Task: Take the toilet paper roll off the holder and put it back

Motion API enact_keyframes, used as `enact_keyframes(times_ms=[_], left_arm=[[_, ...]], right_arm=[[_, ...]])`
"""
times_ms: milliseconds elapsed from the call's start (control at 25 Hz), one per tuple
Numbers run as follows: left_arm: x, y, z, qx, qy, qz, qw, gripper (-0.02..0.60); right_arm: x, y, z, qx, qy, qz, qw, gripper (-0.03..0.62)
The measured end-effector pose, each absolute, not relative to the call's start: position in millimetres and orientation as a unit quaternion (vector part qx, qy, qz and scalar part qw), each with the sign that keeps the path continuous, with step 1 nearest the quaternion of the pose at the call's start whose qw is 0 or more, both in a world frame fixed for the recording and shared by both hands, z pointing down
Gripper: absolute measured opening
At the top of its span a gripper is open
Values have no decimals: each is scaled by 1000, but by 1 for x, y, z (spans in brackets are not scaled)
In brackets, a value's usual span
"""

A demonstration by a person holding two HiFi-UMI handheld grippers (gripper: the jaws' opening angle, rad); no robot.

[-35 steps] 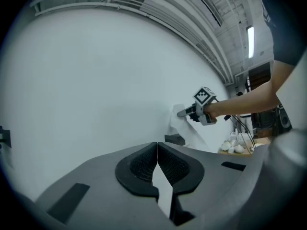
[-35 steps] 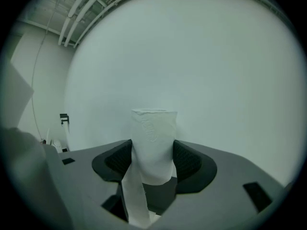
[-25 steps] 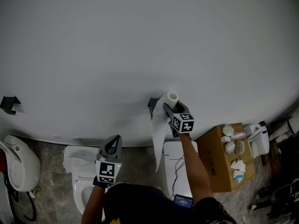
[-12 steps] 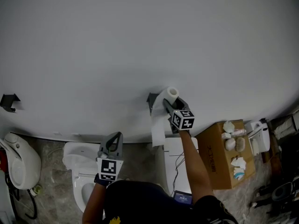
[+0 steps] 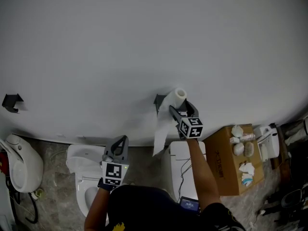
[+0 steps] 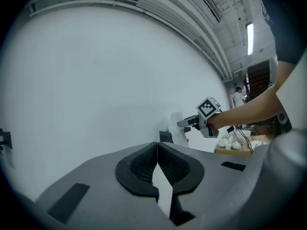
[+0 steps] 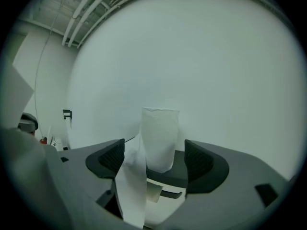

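The white toilet paper roll [image 5: 179, 95] stands upright on the flat top of the dark wall holder [image 5: 159, 101]. Its loose tail [image 5: 161, 129] hangs down in front. My right gripper [image 5: 179, 106] reaches up to the wall, and its jaws are opening on either side of the roll [image 7: 159, 138]. A gap shows between each pad [image 7: 112, 159] and the paper. The holder shelf [image 7: 169, 177] lies under the roll. My left gripper [image 5: 119, 146] hangs low, apart from the wall. Its pads [image 6: 144, 166] meet with nothing between them.
A white toilet [image 5: 82, 170] sits below left and a second one [image 5: 180, 170] under my right arm. A cardboard box [image 5: 226, 170] with crumpled paper on top stands at the right. Another dark holder [image 5: 10, 101] is on the wall far left.
The right gripper's jaws have spread away from the roll, which stays on the holder. The hanging tail has swung slightly left. The left gripper has barely moved.
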State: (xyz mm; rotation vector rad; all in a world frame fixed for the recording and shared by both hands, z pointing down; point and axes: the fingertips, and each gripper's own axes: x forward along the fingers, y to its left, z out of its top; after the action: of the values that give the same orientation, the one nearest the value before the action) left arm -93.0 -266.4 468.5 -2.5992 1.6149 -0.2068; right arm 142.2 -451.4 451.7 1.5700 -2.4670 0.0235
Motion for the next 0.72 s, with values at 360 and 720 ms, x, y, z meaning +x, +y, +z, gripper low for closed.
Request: enact_keyframes(times_ms=[360, 720], left_arm=[[-100, -265, 471, -850, 515, -95, 58, 17], [-89, -249, 439, -843, 532, -9, 81, 17]], right_arm=[[160, -391, 439, 547, -834, -15, 72, 234], [140, -325, 426, 519, -854, 1, 32, 47]])
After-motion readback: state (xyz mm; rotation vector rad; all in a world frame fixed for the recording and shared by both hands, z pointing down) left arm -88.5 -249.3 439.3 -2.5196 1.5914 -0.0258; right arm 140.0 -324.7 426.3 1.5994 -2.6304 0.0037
